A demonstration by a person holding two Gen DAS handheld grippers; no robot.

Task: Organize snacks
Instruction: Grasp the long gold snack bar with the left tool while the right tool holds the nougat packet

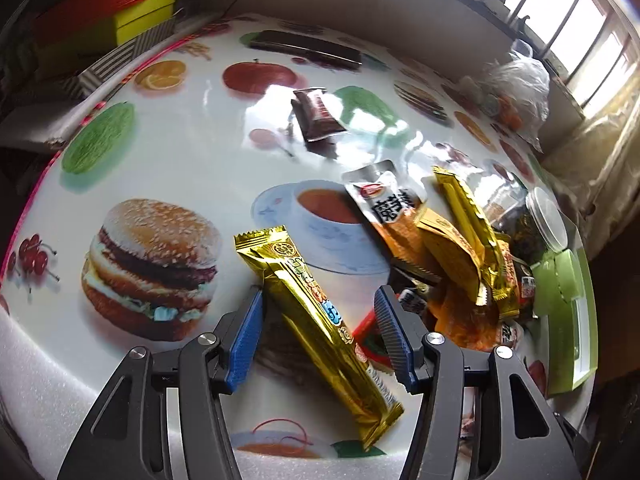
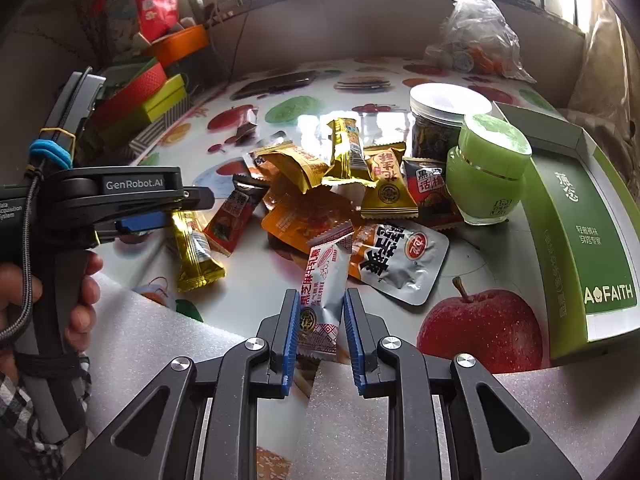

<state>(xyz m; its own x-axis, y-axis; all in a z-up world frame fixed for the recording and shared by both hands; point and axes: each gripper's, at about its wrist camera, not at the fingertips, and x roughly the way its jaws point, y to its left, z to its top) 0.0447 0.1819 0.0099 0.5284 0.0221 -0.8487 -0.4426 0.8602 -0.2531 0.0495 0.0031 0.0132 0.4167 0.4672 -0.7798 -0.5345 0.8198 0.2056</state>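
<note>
My left tongs (image 1: 318, 334) stand spread, with the long gold foil snack bar (image 1: 320, 316) lying slantwise on the counter (image 1: 192, 152) between the 2 blue pads; I see a gap on each side, so neither pad presses it. The bar's upper end points to the upper left of the frame and its lower end runs under the right pad toward the bottom centre. To the right in that view sits the loose heap of orange and gold wrapped snacks (image 1: 448, 248).

My right tongs (image 2: 322, 328) are pinching the silver and red sachet (image 2: 324, 292) near its lower end, the pads close together on both sides of it. The sachet stands up from the tongs toward the middle of the frame, its top reaching the silver pouch with black lettering (image 2: 400, 264). At right stand a green glass jar (image 2: 486, 172) and a green carton (image 2: 580, 232).
</note>
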